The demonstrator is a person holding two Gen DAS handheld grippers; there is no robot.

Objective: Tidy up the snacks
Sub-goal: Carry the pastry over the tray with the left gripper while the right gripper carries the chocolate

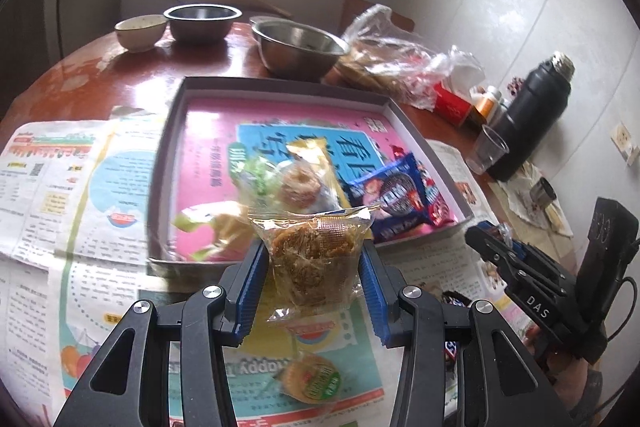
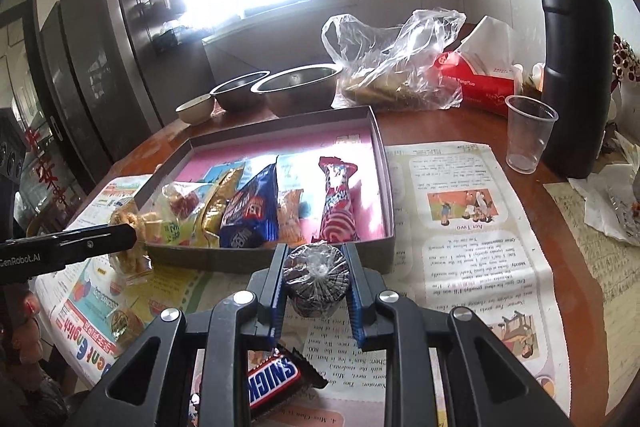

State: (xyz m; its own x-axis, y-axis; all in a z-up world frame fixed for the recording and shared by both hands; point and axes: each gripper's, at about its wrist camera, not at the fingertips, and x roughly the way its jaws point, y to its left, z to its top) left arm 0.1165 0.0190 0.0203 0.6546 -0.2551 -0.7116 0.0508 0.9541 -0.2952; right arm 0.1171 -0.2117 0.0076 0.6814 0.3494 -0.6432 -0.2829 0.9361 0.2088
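Your left gripper point(image 1: 314, 263) is clamped on a brown cake point(image 1: 316, 251) in clear wrap, low in the centre of the left view, and your right gripper point(image 2: 316, 277) is clamped on a dark round cookie pack point(image 2: 316, 277), centre-low in the right view. Both loads sit just short of the near wall of the tray point(image 2: 380, 147), which lies straight ahead of each set of fingers, so the coming move is, by my reading, forward over that wall and down. In the right view the free space is at the tray's upper left, behind the row of packets; the red packet point(image 2: 336, 203) lies with its long axis running away from you, directly beyond the cookie pack. In the left view the blue packet point(image 1: 396, 195) sits right of the cake, and the pile ahead of it is crowded. Neither arm is clearly nearer. A Snickers bar point(image 2: 276, 379) and a small round cake point(image 1: 314, 379) are on the newspaper point(image 2: 460, 227), both partly cut off by your gripper frames. You cannot see the cake's underside or whether its wrap touches the wall.
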